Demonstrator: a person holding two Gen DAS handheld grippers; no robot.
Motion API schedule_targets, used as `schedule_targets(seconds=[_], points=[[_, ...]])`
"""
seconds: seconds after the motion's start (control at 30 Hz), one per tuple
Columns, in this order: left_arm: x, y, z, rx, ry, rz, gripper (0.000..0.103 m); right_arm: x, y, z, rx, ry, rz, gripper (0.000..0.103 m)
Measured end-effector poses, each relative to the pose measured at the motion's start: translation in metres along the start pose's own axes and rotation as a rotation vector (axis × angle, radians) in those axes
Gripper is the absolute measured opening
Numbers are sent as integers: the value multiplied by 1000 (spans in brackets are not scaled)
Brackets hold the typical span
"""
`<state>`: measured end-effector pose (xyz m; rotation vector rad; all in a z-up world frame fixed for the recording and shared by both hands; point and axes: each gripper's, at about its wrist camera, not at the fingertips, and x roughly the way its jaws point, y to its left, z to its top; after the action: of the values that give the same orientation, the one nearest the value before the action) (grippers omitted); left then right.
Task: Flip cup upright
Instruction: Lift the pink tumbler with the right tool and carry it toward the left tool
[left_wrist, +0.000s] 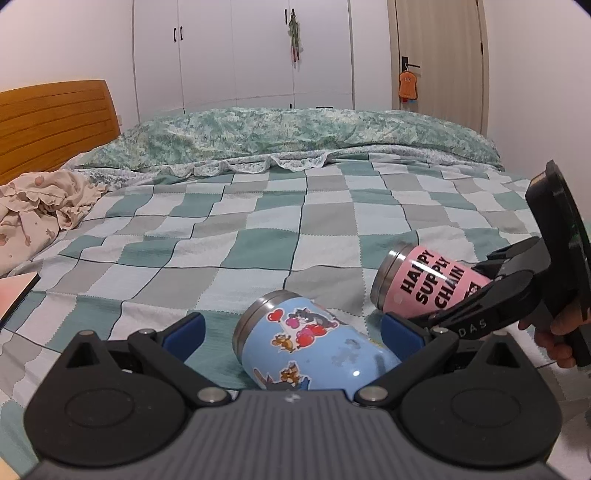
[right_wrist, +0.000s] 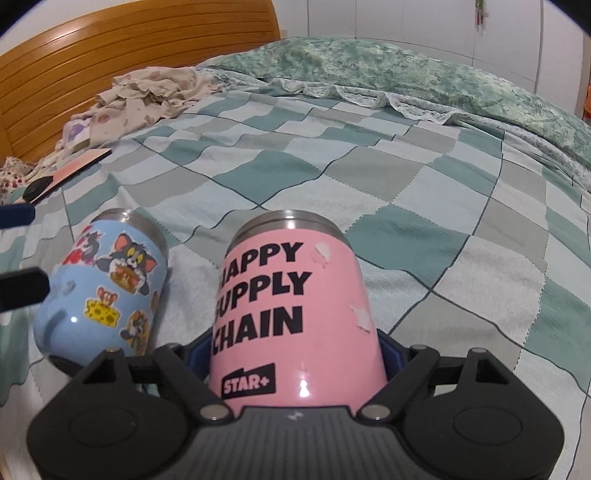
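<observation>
Right claw, clamped on the base end of the pink cup. Left claw, jaws apart, straddling the blue cup. Two cups in all, both lying sideways on the checked bed.

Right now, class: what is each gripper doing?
Left gripper: open around the blue cartoon cup.
Right gripper: shut on the pink cup.

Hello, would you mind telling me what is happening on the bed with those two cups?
A person works a hand-held gripper in each hand. The right hand-held gripper is shut on the pink cup, which lies on its side on the checked bedspread. The left hand-held gripper is open around the blue cup, also on its side.
</observation>
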<state>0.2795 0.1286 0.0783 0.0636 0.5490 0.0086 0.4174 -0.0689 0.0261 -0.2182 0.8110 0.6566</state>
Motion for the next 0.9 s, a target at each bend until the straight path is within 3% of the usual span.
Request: schedule_targets(seconds=[0.33,0.5,0.9], points=[[0,-11,11,9,-12,14,103,-3,-20,8,-21,4,113,84],[-1,-20,14,9,10,6,103,-20,-34,8,29,-42,167,84],[-59,-48,19,59,-15,-77,103,-105,-21,-45,136,-71,142,84]])
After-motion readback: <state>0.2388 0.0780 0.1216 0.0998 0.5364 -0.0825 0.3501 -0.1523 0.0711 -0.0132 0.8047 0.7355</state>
